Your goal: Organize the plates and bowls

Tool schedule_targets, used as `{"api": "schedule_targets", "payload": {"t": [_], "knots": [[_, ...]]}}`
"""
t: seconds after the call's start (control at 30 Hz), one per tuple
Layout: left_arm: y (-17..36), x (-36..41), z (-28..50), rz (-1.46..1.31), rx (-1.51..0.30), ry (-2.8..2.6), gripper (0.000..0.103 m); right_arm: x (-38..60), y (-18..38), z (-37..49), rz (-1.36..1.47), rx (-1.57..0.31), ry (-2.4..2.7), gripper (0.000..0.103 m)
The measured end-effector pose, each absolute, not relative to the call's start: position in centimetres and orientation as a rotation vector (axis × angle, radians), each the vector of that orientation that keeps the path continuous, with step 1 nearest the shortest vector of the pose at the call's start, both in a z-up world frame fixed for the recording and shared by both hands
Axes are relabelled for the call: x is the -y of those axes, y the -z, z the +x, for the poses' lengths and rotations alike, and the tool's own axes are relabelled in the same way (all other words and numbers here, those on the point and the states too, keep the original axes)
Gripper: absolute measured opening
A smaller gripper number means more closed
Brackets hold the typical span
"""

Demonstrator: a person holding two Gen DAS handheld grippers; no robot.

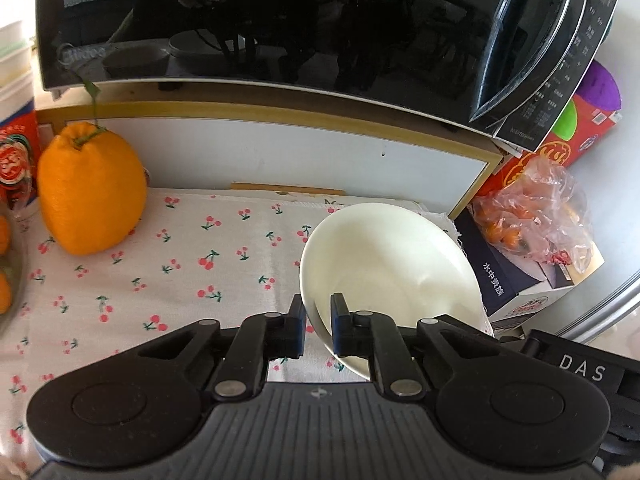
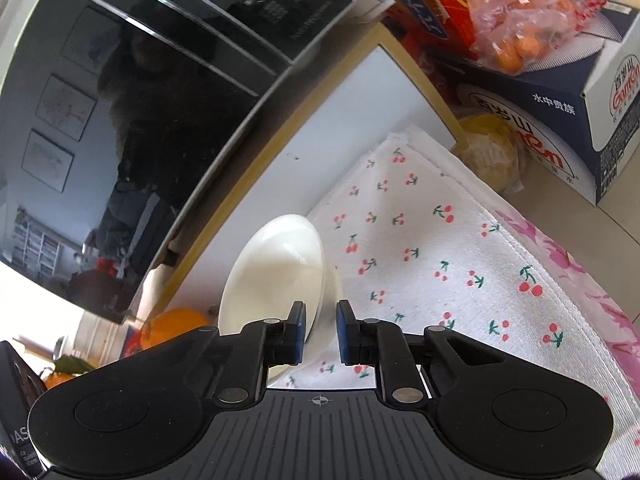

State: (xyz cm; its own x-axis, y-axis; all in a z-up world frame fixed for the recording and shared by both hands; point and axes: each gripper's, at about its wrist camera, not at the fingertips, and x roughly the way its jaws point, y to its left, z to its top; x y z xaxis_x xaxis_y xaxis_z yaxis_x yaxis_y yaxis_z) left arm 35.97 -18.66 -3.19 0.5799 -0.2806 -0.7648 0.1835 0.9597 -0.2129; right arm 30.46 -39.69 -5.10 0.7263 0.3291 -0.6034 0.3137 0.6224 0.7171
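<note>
With each hand-held gripper, left (image 1: 317,322) and right (image 2: 319,330), clamped on a glossy white ceramic bowl's (image 1: 394,264) rim, the carrying step seems underway; next, lowering it onto the cherry-print cloth (image 1: 192,264).

Home kitchen: microwave (image 1: 260,20), cherry-print cloth (image 1: 180,264), fruit, snack boxes.

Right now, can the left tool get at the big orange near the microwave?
Probably not yet: the left tool is shut on the white bowl's rim. The orange stands apart on bare cloth, so the path looks free.
</note>
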Motion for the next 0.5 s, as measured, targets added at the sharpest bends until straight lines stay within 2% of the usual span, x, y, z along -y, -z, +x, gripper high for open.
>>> {"api": "schedule_targets", "payload": {"t": [0.5], "knots": [[0.5, 14.9, 32.3, -0.194, -0.985, 0.208, 0.011, 37.2, 1.6, 29.0, 0.902, -0.989, -0.066, 0.016]]}}
